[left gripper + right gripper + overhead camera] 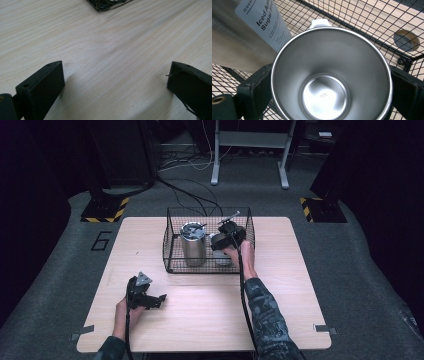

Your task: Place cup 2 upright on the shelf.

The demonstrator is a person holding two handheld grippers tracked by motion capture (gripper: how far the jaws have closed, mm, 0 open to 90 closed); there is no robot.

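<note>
Your right gripper [332,82] has its jaws set on opposite sides of the steel cup [331,75], which stands inside the wire basket [172,251], just beside the tall canister [193,243]. Expect a rigid, light, slippery wall; grip below the rim. Left gripper [115,82] rests wide apart, holding nothing, near the basket.

We see a steel cup [332,75] of smooth brushed metal, its inside satin and its rim shiny. Beside it the tall canister [234,40] looks like dull brushed metal with a matt paper label [263,22]. The wire basket [367,32] is thin black coated metal mesh. The bench [112,50] is pale wood, smooth and matt with fine grain. Our gripper fingers [42,87] look like matt black plastic
</note>
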